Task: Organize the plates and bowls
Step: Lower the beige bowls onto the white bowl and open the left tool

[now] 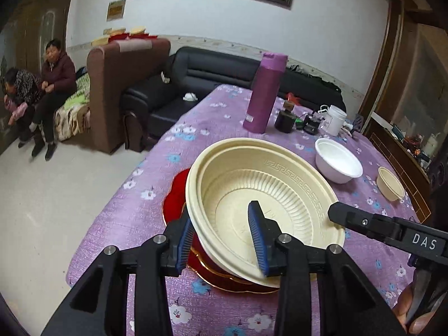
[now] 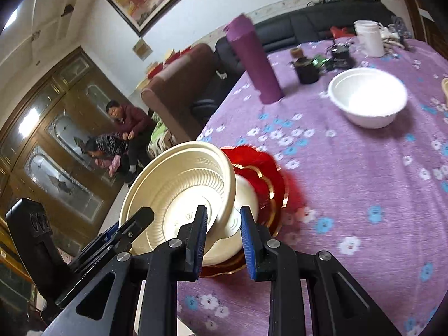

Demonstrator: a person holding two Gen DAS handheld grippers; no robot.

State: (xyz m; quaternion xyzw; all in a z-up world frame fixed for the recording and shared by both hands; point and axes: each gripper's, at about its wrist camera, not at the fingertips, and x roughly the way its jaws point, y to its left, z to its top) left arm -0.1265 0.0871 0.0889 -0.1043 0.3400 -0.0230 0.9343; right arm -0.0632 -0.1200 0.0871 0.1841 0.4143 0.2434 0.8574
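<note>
A large cream bowl (image 1: 280,179) sits tilted over red gold-rimmed plates (image 1: 175,198) near the table's front left. My left gripper (image 1: 221,228) is open, its jaws astride the bowl's near rim, one pad outside and one inside. The right gripper (image 1: 340,212) reaches the bowl's right rim. In the right wrist view the cream bowl (image 2: 179,184) leans steeply over the red plates (image 2: 260,173). My right gripper (image 2: 222,222) is open, its jaws astride the bowl's rim and wall.
A white bowl (image 1: 338,161) and a small cream bowl (image 1: 390,183) stand to the right on the purple floral tablecloth (image 1: 196,128). A purple flask (image 1: 266,92), dark jars and a white cup (image 1: 334,119) stand at the back. Sofas and two people are left.
</note>
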